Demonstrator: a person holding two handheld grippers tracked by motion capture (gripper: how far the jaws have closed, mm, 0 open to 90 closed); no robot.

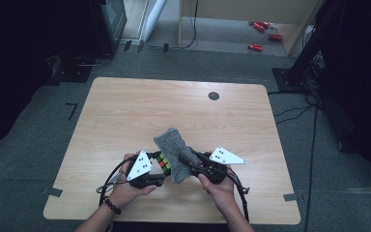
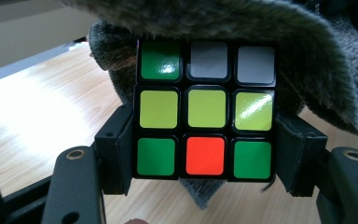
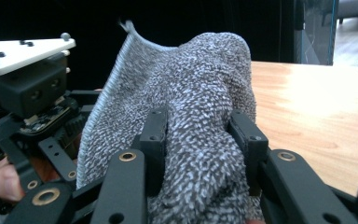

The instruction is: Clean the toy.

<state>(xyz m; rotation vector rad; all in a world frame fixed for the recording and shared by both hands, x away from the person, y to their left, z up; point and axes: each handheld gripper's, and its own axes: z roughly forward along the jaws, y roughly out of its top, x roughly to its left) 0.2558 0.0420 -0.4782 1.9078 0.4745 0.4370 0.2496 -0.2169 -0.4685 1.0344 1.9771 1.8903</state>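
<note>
Left gripper: your left gripper (image 1: 160,170) sits near the front edge of the table, its two black jaws pressed against opposite sides of a multicoloured puzzle cube with black edges (image 2: 206,111). In the left gripper view the cube fills the gap between the jaws.

Cube face toward you: top row green, grey, grey; middle row three yellow-green squares; bottom row green, orange-red, green.

Right gripper: your right gripper (image 1: 187,161) is just beside the left one, jaws pinching a fuzzy grey knitted cloth (image 3: 191,140). In the right gripper view a thick fold of it bulges between the two jaw pads.

Cloth: from the high view it stands up from your right jaws and leans away from you, just right of the cube (image 1: 163,162). In the left gripper view it drapes over the top and behind the cube, touching its upper edge.

Hands: your left hand (image 1: 125,189) and right hand (image 1: 218,186) hold the grippers from below; a dark bead bracelet (image 1: 111,205) is on your left wrist.

Table: a light wooden tabletop with rounded corners (image 1: 125,111), with a small dark round disc (image 1: 214,95) near its far edge, well apart from both grippers.

Floor beyond: several red objects (image 1: 263,34) lie on the grey carpet; what they are is too small to tell.
</note>
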